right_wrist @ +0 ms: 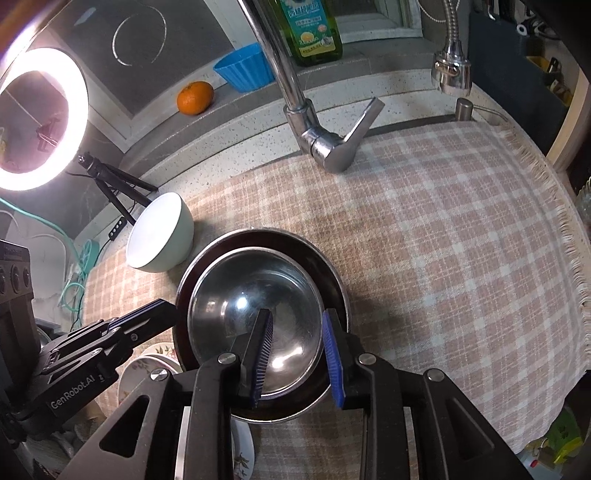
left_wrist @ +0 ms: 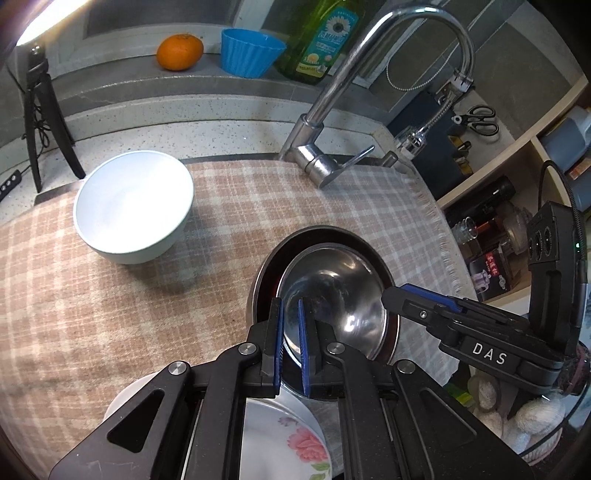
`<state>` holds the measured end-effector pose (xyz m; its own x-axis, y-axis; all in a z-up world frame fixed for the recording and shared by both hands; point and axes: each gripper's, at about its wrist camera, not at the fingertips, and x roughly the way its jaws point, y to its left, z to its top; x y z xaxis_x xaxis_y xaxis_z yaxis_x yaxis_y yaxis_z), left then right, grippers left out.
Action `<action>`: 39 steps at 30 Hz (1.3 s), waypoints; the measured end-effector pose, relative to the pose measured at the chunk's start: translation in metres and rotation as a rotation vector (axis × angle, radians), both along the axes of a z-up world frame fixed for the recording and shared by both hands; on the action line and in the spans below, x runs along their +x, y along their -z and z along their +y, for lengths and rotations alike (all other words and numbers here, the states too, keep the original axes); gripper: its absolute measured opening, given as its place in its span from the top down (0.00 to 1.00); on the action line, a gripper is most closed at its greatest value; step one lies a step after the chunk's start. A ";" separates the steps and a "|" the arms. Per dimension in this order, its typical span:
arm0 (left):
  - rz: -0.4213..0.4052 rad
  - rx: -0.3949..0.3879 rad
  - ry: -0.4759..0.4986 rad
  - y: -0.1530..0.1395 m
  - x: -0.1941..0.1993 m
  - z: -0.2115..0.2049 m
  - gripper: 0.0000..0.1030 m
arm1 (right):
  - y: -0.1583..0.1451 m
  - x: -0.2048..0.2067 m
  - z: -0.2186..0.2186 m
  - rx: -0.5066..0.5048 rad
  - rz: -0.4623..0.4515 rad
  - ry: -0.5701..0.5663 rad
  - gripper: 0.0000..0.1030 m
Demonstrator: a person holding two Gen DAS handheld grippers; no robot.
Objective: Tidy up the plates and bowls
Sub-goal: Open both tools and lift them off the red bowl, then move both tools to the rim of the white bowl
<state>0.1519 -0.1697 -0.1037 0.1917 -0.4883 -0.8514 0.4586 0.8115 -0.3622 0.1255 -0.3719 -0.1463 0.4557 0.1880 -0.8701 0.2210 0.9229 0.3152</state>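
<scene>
A steel bowl (left_wrist: 332,291) (right_wrist: 255,306) sits nested in a larger dark-rimmed bowl (left_wrist: 269,273) (right_wrist: 332,273) on the checked cloth. My left gripper (left_wrist: 291,314) has its jaws narrowly apart, straddling the near-left rims of the bowls. My right gripper (right_wrist: 297,325) is open, its two fingers astride the steel bowl's right rim. A pale white bowl (left_wrist: 135,210) (right_wrist: 162,232) stands upright to the left. A floral plate (left_wrist: 291,443) (right_wrist: 147,373) lies beneath the left gripper.
A chrome faucet (left_wrist: 317,155) (right_wrist: 325,140) rises behind the cloth (left_wrist: 110,314) (right_wrist: 461,240). On the back ledge are an orange (left_wrist: 180,51) (right_wrist: 195,96), a blue cup (left_wrist: 251,51) (right_wrist: 242,70) and a green bottle (left_wrist: 321,40) (right_wrist: 314,29). A ring light (right_wrist: 40,118) on a tripod stands left.
</scene>
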 end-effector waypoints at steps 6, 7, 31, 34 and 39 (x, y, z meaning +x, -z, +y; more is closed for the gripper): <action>-0.009 -0.036 -0.044 -0.016 0.007 0.022 0.94 | -0.015 0.006 0.004 0.015 -0.035 -0.021 0.76; -0.017 -0.034 -0.053 -0.018 0.009 0.027 0.94 | -0.018 0.008 0.006 0.018 -0.040 -0.028 0.76; 0.020 -0.007 -0.309 -0.005 0.086 0.124 0.86 | -0.026 0.104 0.061 0.157 -0.042 -0.174 0.71; 0.029 0.008 -0.323 0.001 0.094 0.125 0.86 | -0.019 0.116 0.066 0.151 -0.028 -0.176 0.71; 0.045 0.008 -0.326 0.007 0.103 0.123 0.86 | -0.008 0.137 0.076 0.130 -0.001 -0.188 0.71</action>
<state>0.2550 -0.0466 -0.1106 0.2993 -0.4008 -0.8659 0.1577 0.9158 -0.3694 0.2627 -0.2961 -0.1385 0.4024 0.3807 -0.8326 0.0484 0.8993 0.4346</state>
